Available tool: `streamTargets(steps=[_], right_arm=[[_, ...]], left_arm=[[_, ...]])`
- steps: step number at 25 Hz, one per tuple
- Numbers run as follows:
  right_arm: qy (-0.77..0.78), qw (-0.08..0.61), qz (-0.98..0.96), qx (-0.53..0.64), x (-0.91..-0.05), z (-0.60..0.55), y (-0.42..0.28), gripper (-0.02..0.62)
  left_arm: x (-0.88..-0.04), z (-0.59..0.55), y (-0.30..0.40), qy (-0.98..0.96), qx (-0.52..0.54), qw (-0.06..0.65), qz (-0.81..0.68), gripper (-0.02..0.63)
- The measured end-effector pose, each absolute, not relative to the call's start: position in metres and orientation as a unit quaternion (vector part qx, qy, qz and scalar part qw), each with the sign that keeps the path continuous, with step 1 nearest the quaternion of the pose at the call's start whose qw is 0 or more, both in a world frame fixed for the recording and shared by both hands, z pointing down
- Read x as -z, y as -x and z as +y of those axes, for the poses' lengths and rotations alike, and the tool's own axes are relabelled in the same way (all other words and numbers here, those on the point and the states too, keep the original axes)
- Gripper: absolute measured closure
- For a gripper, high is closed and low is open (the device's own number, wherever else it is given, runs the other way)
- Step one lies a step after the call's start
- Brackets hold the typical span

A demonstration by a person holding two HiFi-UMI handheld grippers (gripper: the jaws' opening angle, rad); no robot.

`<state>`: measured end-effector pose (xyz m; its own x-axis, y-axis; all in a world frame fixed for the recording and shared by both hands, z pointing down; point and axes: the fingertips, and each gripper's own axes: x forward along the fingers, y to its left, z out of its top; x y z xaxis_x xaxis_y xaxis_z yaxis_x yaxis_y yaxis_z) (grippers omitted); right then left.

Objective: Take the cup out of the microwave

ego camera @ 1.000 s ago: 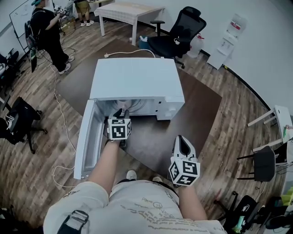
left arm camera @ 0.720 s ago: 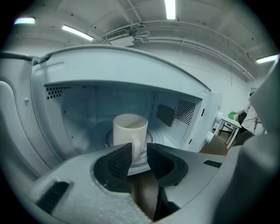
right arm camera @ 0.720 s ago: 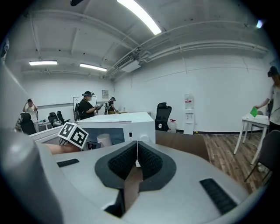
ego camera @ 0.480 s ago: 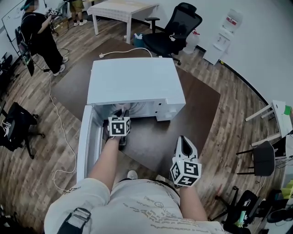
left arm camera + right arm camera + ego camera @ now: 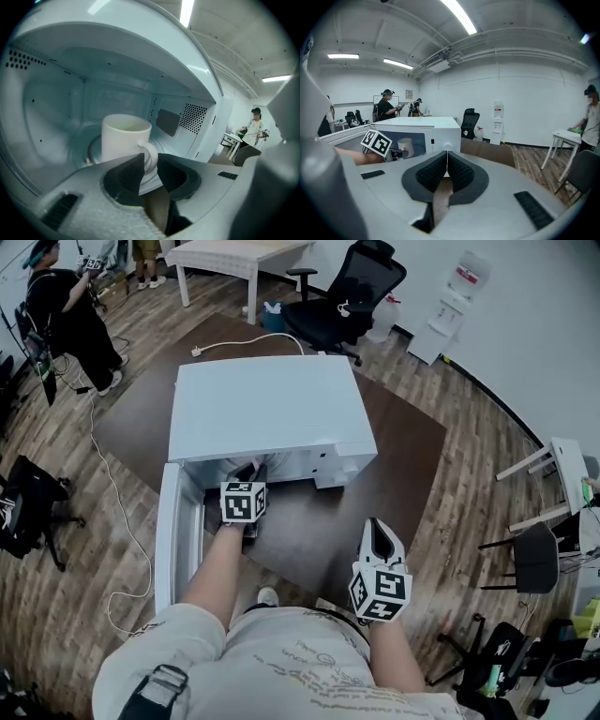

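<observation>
While the white cup (image 5: pixel 124 138) stands upright on the turntable (image 5: pixel 91 152) inside the microwave (image 5: pixel 267 404), its handle faces the opening. The left gripper (image 5: pixel 151 164) reaches into the microwave's cavity, and its jaws look pinched on that handle from both sides. The microwave's door (image 5: pixel 178 531) hangs open on the left. The right gripper (image 5: pixel 447 164) waits well outside the microwave, in front and to the right of it, its jaws pressed together with nothing between them.

The likely risks come from the grip, since the pads hold only a thin loop:
- The cup could pivot or slip as it comes out.
- A tilt might spill whatever is inside, though no view shows whether it holds anything.
- Lifting too high could knock the rim against the cavity's upper edge.

No brand or lettering can be read on the cup or microwave. Each gripper's cube bears black-and-white square markers, which are patterns rather than words.
</observation>
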<state>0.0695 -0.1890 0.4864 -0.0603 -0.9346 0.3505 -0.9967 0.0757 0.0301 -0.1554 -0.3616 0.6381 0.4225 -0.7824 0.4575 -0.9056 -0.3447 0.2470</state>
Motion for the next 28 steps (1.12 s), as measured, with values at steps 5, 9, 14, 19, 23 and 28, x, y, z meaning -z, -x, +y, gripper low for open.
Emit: streamTargets(steps=[5, 9, 14, 19, 23, 28], right_arm=[[-0.679, 0.173, -0.707, -0.098, -0.493, -0.191, -0.074, 0.578], [-0.682, 0.180, -0.703, -0.093, -0.493, -0.192, -0.075, 0.578], [-0.686, 0.186, -0.698, -0.087, -0.492, -0.192, -0.076, 0.578], [-0.686, 0.183, -0.698, -0.089, -0.492, -0.186, -0.076, 0.578], [-0.684, 0.181, -0.701, -0.089, -0.494, -0.181, -0.074, 0.578], [-0.678, 0.174, -0.708, -0.090, -0.496, -0.173, -0.071, 0.578]], left_arm=[[-0.645, -0.366, 0.142, -0.824, -0.154, 0.202, -0.507, 0.512], [-0.644, -0.370, 0.134, -0.833, -0.163, 0.173, -0.499, 0.522], [-0.638, -0.368, 0.128, -0.839, -0.190, 0.105, -0.500, 0.561], [-0.634, -0.356, 0.120, -0.842, -0.198, 0.079, -0.495, 0.565], [-0.630, -0.344, 0.116, -0.845, -0.197, 0.075, -0.492, 0.565], [-0.619, -0.329, 0.116, -0.843, -0.187, 0.080, -0.498, 0.561]])
